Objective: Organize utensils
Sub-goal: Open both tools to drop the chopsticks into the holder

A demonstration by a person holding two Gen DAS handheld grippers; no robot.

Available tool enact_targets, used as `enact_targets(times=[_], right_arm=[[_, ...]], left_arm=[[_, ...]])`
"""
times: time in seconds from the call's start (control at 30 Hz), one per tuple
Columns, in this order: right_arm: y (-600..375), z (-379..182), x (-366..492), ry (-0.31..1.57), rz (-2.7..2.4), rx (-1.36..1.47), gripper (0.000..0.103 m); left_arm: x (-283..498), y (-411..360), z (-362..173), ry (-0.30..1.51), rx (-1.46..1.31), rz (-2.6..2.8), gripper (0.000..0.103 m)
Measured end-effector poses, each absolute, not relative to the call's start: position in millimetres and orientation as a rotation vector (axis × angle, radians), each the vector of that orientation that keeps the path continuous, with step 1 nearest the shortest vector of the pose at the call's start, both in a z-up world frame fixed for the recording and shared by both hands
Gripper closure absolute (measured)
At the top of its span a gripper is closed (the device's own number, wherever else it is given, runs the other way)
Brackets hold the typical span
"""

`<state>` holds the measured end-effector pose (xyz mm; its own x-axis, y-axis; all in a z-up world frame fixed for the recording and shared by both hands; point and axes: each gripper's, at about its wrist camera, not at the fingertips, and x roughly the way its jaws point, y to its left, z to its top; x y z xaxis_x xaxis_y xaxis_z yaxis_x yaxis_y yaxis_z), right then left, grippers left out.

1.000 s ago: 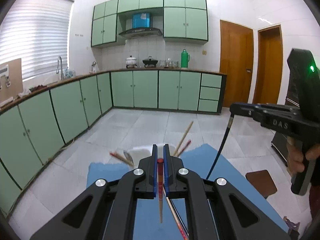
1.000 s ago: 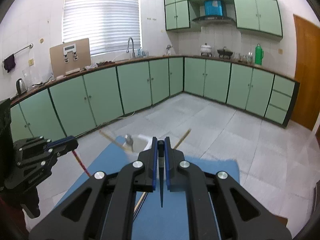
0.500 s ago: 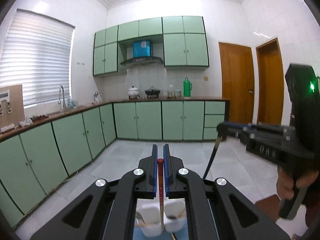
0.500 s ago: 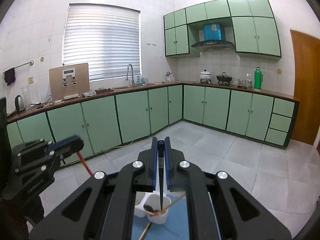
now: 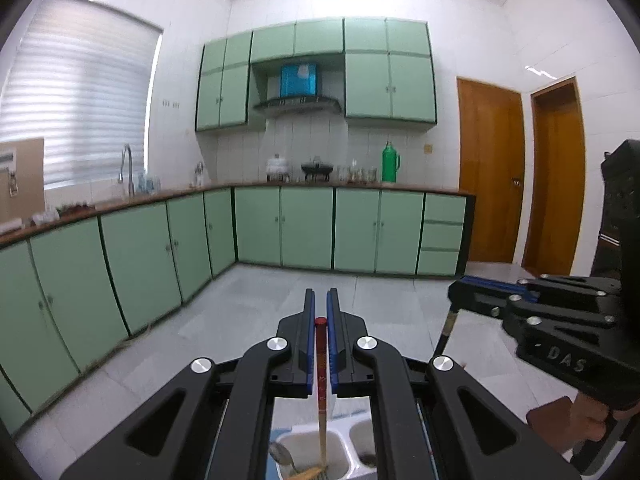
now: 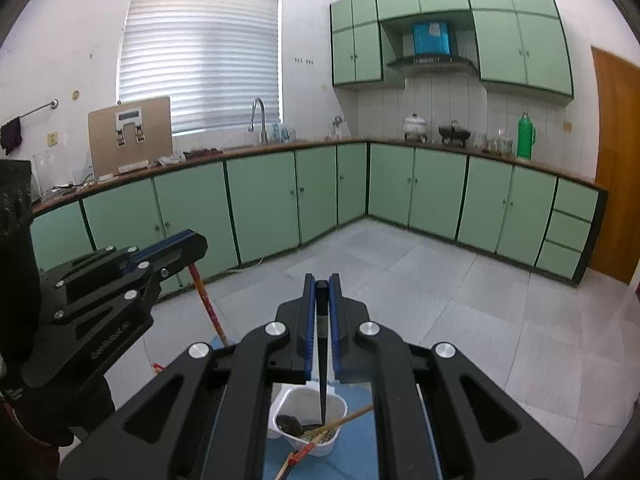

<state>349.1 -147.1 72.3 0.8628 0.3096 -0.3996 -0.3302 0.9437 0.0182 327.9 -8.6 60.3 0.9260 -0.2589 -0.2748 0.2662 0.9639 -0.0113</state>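
Note:
My left gripper (image 5: 320, 308) is shut on a red-topped wooden chopstick (image 5: 321, 380) that hangs upright, its tip over the left cup of a white utensil holder (image 5: 304, 440). A spoon (image 5: 280, 454) leans in that cup. My right gripper (image 6: 321, 284) is shut on a black chopstick (image 6: 322, 360) that hangs tip-down into the white holder (image 6: 332, 404), where a spoon (image 6: 290, 424) and a wooden chopstick (image 6: 340, 422) lie. The left gripper shows in the right wrist view (image 6: 188, 242); the right gripper shows in the left wrist view (image 5: 460, 290).
The holder stands on a blue mat (image 6: 356, 456). Green cabinets (image 5: 304, 232) line the walls under a counter with a sink tap (image 6: 258, 120). Two wooden doors (image 5: 490, 192) are at the right. Grey tiled floor (image 6: 460, 300) lies beyond the mat.
Both grippers have tilted up from looking down at the mat and now hold their chopsticks upright over the white holder. The holder has slid to the bottom edge of both views.

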Motion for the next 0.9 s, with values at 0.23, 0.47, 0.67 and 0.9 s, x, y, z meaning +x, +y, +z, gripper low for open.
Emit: enact_targets(times=[0.23,0.47,0.67,0.9], right_arm=[[-142,43,357,0.492,0.337,-0.038,0.084],[-155,57,320,0.399,0.282,-0.023,0.042],[-180,52,262,0.312,0.216,0.000,0.011],[-193,-2,208,0.375,0.184,0.028,0.005]], left_arm=[[333,0,32,0.380,-0.012,-0.277,0.086],[288,10,45,0.348,-0.014,-0.244,0.061],[226,16,39,0.307,-0.017,-0.217,0.036],[175,21,-16,0.369,-0.017,-0.166,0.027]])
